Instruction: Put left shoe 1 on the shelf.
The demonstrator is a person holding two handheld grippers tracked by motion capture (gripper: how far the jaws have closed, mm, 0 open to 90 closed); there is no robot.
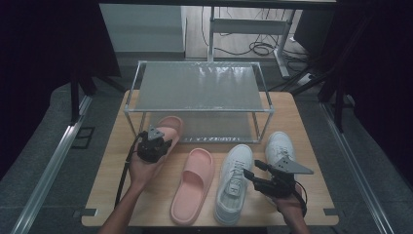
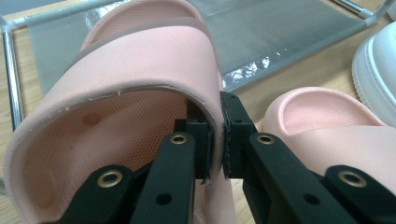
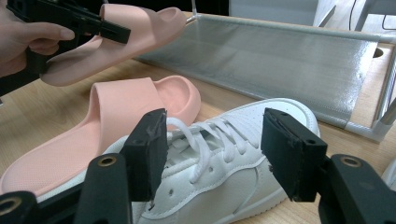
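With the left gripper (image 2: 215, 135) clenched on the raised pink slipper's (image 2: 140, 60) strap, the toe should be slid level onto the rack's lower shelf (image 1: 214, 127) near the worktop's far edge, while the right gripper (image 3: 212, 154) waits released over the white sneaker (image 3: 224, 163).

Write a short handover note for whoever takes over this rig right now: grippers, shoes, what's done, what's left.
Left gripper: shut on the strap edge of one pink slipper, held off the table near the rack's lower shelf.
Right gripper: open, jaws either side of a white sneaker, not gripping.
On the table: second pink slipper, second white sneaker.
Done: first slipper lifted.
Left: likely shelve it, then the other three shoes.
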